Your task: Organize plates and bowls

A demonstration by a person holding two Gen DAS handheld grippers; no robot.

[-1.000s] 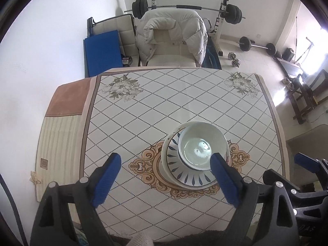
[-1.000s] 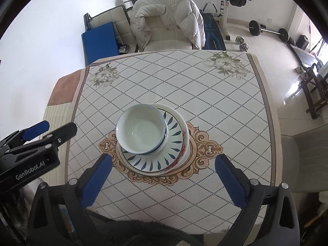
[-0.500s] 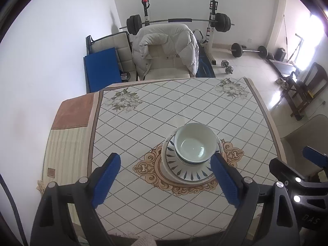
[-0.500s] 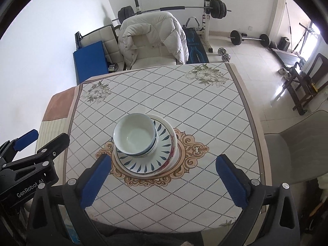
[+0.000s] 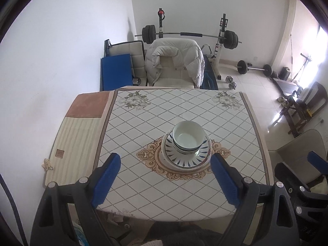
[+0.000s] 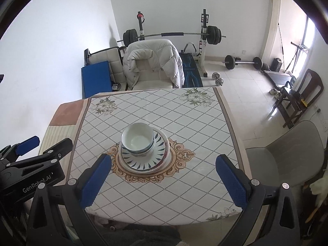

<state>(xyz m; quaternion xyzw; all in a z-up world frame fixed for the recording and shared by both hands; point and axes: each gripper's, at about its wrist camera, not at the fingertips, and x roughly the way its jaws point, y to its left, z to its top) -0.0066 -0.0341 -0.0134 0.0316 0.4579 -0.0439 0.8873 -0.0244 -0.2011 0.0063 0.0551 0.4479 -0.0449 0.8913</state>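
Left gripper (image 5: 165,176) jaws spread wide, empty; right gripper (image 6: 163,176) likewise. Bowls (image 5: 188,138) at 12 o'clock, rims up, nested on plates (image 5: 185,161) at table (image 5: 143,194) centre. Bowl count unclear; lower plates mostly hidden.

Patterned tablecloth (image 5: 143,127), white jacket (image 5: 174,59) draped on chair, barbell rack (image 6: 172,34), dumbbell (image 6: 217,79)
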